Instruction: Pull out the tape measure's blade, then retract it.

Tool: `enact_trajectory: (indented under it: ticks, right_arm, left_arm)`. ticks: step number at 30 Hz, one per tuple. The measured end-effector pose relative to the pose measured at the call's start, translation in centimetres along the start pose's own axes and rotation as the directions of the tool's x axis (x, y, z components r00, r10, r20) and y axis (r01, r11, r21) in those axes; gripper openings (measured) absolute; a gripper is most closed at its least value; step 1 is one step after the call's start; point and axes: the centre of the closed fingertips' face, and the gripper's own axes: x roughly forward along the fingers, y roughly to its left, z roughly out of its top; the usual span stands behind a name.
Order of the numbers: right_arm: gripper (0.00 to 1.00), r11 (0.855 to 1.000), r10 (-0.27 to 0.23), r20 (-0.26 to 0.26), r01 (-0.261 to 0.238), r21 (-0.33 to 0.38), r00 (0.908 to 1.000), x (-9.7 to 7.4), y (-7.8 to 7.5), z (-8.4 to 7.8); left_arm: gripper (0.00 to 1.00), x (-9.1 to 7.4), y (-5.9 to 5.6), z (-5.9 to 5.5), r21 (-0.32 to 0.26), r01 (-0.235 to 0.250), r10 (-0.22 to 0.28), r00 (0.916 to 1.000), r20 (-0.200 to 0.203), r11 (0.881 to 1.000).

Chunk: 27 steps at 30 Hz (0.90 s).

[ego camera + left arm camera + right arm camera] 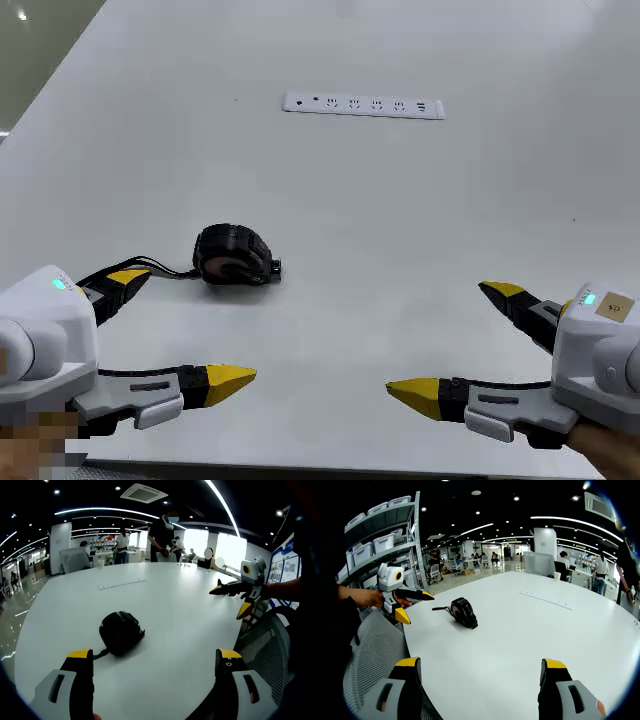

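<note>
The left gripper [195, 323] hovered over the near left edge of the white table [420, 220], its yellow-tipped jaws spread wide with nothing between them. Its farther jaw tip sat just beside the black strap [165, 270] trailing from the tape measure [233, 255]. The tape measure rested on the table a little ahead of that gripper, seemingly on its flat side, though the angle made this hard to confirm. Its blade was fully wound in, with a small end hook [275, 267] poking out to the right. Far beyond it, a white power strip [363, 105] lay flat. At the near right, the right gripper [437, 337] was likewise released and empty, well apart from the tape measure.

The case looked light and nothing pinned it, so a pull on the hook would probably drag the whole thing across the table instead of drawing out the blade. The hook was small, so a jaw could slip off it. The loose strap might snag the left jaw. A blade let go suddenly would likely whip back and kick the case.
</note>
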Motion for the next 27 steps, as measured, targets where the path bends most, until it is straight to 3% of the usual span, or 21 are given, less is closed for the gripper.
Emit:
enact_trajectory:
  ticks: [27]
  right_arm:
    - [0.99, 1.0, 0.0, -0.001, 0.0, -0.01, 1.0, 0.09, -0.15, 0.09]
  left_arm:
    - [0.99, 0.03, 0.29, 0.02, 0.007, 0.002, -0.002, 1.0, -0.001, 1.0]
